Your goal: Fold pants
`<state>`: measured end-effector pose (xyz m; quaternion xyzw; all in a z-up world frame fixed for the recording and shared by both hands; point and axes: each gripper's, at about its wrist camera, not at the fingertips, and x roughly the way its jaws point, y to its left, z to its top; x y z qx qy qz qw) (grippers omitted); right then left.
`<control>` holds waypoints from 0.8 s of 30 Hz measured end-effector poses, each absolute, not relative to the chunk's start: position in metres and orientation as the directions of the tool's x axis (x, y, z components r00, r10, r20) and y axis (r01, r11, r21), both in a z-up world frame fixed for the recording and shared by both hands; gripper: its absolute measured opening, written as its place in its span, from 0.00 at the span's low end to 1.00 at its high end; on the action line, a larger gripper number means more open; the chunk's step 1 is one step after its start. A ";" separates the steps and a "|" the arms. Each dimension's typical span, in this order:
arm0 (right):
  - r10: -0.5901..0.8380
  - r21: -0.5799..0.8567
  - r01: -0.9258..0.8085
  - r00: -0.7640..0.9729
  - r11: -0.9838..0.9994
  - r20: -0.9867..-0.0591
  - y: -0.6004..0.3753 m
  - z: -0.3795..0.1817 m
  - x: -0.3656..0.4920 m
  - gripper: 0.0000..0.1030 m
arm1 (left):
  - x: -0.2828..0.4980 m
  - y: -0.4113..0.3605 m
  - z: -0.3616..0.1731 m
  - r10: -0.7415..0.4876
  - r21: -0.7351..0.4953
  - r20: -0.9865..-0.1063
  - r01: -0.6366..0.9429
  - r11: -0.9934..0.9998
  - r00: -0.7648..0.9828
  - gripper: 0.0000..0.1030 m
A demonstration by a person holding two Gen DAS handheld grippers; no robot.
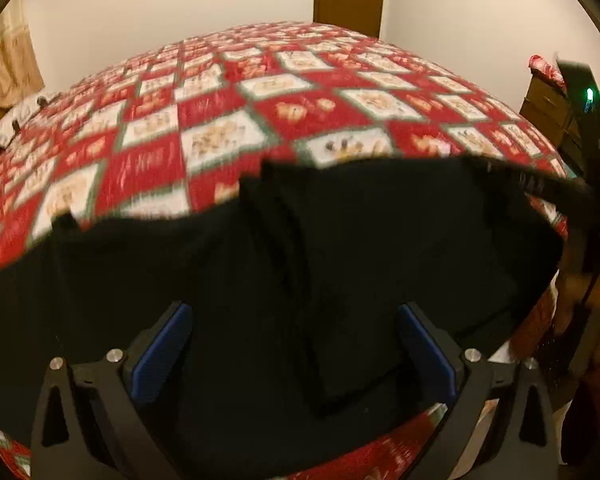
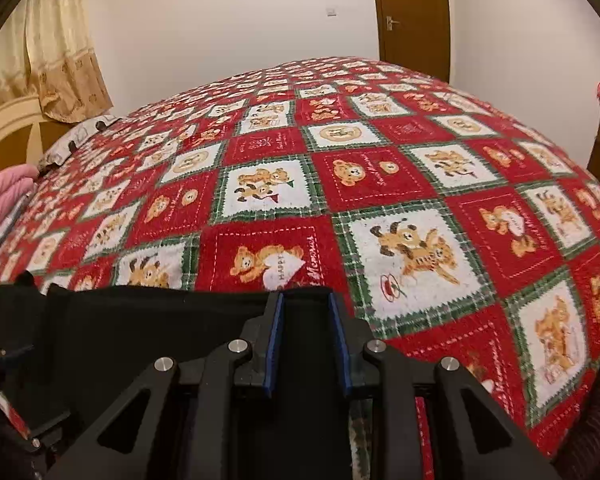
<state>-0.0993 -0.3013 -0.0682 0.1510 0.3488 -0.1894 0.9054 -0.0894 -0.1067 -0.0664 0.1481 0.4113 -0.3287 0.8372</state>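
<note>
Black pants (image 1: 340,260) lie bunched on the near part of a bed with a red, white and green bear-patterned blanket (image 1: 228,92). My left gripper (image 1: 296,320) is open, its blue-padded fingers spread wide just above the black cloth, holding nothing. The left wrist view is motion-blurred. In the right wrist view the pants (image 2: 160,320) fill the lower left. My right gripper (image 2: 306,300) has its blue pads close together with a fold of the black pants' edge between them. The right gripper (image 1: 580,196) also shows at the right edge of the left wrist view, at the pants' upper right corner.
The blanket (image 2: 380,184) stretches far ahead to a white wall with a brown door (image 2: 412,16). Cream curtains (image 2: 60,52) hang at the left. A wooden dresser (image 1: 548,108) stands right of the bed. A pink pillow (image 2: 0,200) lies at the left edge.
</note>
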 end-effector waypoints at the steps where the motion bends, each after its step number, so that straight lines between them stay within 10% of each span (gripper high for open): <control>1: -0.224 0.153 0.438 0.693 0.886 -0.686 -0.303 -0.067 -0.101 0.25 | -0.092 -0.103 -0.065 -0.430 -0.014 -0.781 0.675 0.737 0.453 1.00; 8: -0.228 0.188 0.375 0.817 0.908 -0.530 -0.265 -0.033 -0.143 0.25 | -0.102 -0.094 -0.064 -0.437 -0.011 -0.779 0.687 0.727 0.450 1.00; 15: -0.052 0.154 0.191 0.772 0.969 -0.633 -0.194 -0.076 -0.114 0.26 | -0.098 -0.082 -0.057 -0.460 -0.022 -0.756 0.684 0.729 0.466 1.00; 24: -0.009 0.249 0.166 0.847 0.954 -0.531 -0.170 -0.042 -0.126 0.26 | -0.074 0.040 -0.034 -0.321 -0.013 -0.702 0.439 0.898 0.635 1.00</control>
